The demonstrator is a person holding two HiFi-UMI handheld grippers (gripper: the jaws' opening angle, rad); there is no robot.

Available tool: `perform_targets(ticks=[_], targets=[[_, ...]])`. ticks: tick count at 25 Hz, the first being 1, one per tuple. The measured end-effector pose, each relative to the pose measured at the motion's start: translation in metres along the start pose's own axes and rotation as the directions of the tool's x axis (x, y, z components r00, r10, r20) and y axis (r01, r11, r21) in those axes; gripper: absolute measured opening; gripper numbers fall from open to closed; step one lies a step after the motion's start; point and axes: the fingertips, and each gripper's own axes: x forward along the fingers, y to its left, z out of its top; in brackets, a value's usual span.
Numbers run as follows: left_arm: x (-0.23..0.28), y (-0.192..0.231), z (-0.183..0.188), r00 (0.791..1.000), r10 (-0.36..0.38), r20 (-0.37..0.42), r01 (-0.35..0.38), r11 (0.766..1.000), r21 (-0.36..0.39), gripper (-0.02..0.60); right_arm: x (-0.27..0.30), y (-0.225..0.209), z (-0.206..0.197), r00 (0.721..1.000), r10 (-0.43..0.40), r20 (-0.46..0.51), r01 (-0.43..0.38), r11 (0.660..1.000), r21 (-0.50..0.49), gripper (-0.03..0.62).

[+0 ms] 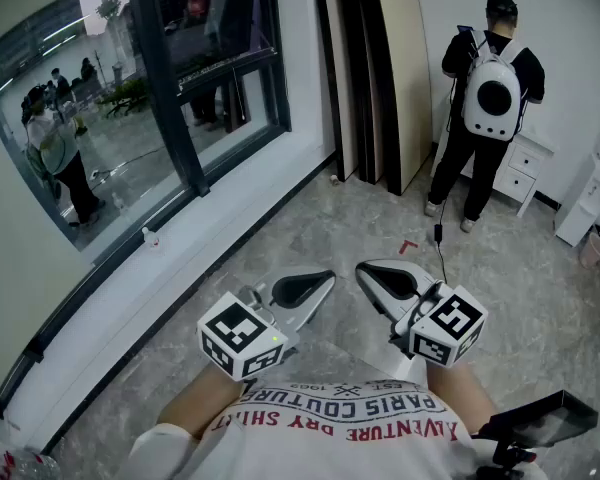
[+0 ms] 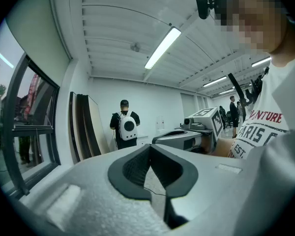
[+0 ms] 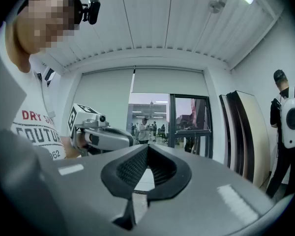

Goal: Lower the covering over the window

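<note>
Two grippers, one window, one blind and one bystander are in view. The left gripper (image 1: 325, 280) and the right gripper (image 1: 365, 268) are held level and side by side over the marbled floor (image 1: 310, 218), tips near each other. Each has its jaws pressed together with nothing between them. The window (image 1: 110, 118), split by a dark upright bar, lies off to the left of both. The pale blind (image 3: 167, 80) sits high, its lower edge near the top of the glass, well apart from both grippers. A person (image 1: 458, 168) wearing a white backpack (image 1: 493, 98) stands at the far wall, near a few leaning boards (image 1: 400, 68).
</note>
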Motion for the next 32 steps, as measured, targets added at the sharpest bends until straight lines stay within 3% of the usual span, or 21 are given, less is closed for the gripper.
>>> perform_targets(ticks=[11,21,27,32], targets=[[0.022,-0.011,-0.003,1.000,-0.021,-0.015,0.021,1.000,0.006,0.003,-0.019,-0.013,-0.009,1.000,0.001,-0.008,-0.001,1.000,0.012,0.002],[0.042,-0.014,-0.013,0.992,-0.124,-0.034,0.121,0.990,-0.070,0.003,-0.016,-0.021,-0.026,0.999,0.005,-0.040,-0.004,1.000,0.027,0.005],[0.064,0.008,-0.028,0.986,-0.151,-0.070,0.149,0.988,-0.042,0.003,-0.006,-0.053,-0.038,0.997,-0.037,-0.064,0.041,0.998,0.056,0.005],[0.088,0.059,-0.055,0.983,-0.161,-0.087,0.157,0.986,-0.057,0.003,0.031,-0.096,-0.062,0.995,-0.058,-0.078,0.065,0.994,0.093,0.005]])
